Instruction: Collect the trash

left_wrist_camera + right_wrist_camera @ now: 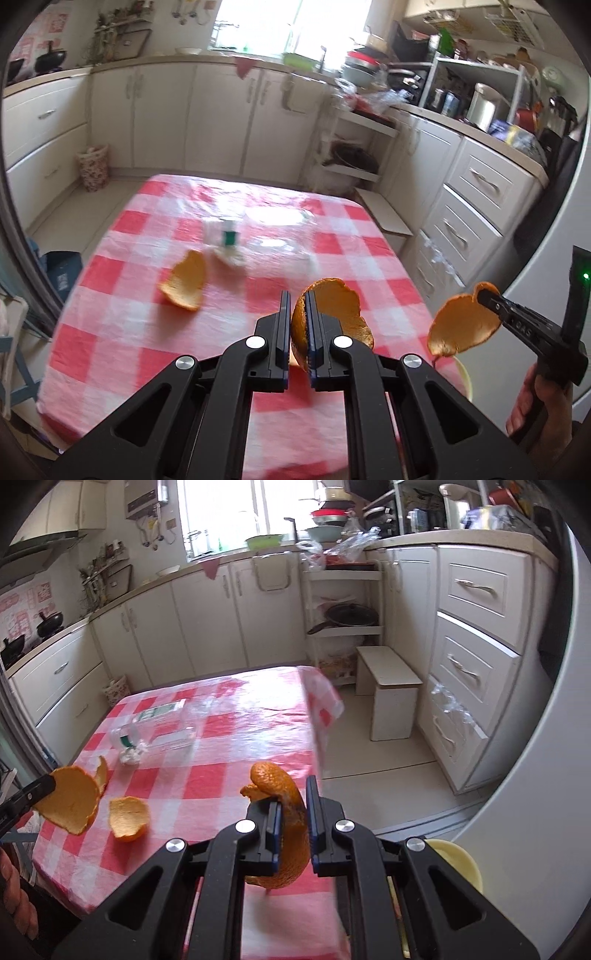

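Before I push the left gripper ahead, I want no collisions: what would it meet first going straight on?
Probably the checked tablecloth, just past the peel in the left gripper; depth is unclear. The loose peel lies left of that line.

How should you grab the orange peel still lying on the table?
Pinch the peel by its raised curled rim, coming down from above. It lies like a little cup on the tablecloth, so that thin upright edge fits between the fingers.

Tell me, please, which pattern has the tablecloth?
The tablecloth has a red and white check pattern, seen best in the left wrist view.
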A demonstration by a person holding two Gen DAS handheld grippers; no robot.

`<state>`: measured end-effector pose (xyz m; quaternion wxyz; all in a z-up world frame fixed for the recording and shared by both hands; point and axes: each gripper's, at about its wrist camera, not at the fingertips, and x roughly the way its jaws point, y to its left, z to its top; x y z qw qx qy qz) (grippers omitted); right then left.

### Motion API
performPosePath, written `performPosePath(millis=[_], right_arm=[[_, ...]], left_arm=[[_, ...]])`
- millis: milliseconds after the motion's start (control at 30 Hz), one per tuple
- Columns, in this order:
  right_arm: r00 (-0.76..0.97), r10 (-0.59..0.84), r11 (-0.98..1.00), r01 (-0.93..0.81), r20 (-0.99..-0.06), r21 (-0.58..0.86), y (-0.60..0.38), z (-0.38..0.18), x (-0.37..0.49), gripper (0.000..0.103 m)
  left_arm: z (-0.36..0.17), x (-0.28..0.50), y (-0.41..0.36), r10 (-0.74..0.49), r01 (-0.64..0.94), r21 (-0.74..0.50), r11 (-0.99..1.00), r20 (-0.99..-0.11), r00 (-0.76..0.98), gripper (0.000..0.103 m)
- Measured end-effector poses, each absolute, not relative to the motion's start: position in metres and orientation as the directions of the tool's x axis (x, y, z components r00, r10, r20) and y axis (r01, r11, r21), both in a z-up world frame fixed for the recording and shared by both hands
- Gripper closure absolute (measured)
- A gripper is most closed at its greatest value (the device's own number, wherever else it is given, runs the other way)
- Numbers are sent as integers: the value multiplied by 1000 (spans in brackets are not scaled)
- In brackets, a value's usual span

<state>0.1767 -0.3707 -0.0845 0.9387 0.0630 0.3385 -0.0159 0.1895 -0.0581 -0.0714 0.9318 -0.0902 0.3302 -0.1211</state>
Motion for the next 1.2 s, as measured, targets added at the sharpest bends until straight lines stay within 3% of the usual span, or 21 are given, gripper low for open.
performPosePath(millis=[300,567,600,633,667,800,1000,1200], right_arm=[[752,-118,954,267,-649,136,-458,-95,139,91],[713,-150,935,326,-685,136,-490,-110,126,89],[697,-139,932,332,-703,144,-495,-115,127,78],[688,-144,924,350,-711,152,-501,-119,124,58],[688,-159,917,369,-708,153,-506,-120,121,51],[705,-173,871,436,-688,227,-531,-115,105,47],[741,-127,866,407,-659,291,-529,-106,105,42],[775,-80,889,340,-627,307,-510,-93,110,38]], left_arm=[[-74,164,-169,-449,374,-257,891,-617,646,96],[-91,148,-285,-528,515,-237,824,-653,543,96],[-94,149,-297,-530,519,-240,820,-659,533,96],[-98,151,-307,-528,522,-235,820,-665,529,96],[-101,153,-317,-525,525,-230,819,-671,524,96],[-126,171,-350,-512,516,-252,819,-728,457,96],[-137,173,-354,-507,509,-263,820,-748,429,74],[-123,174,-319,-504,464,-287,838,-734,455,65]])
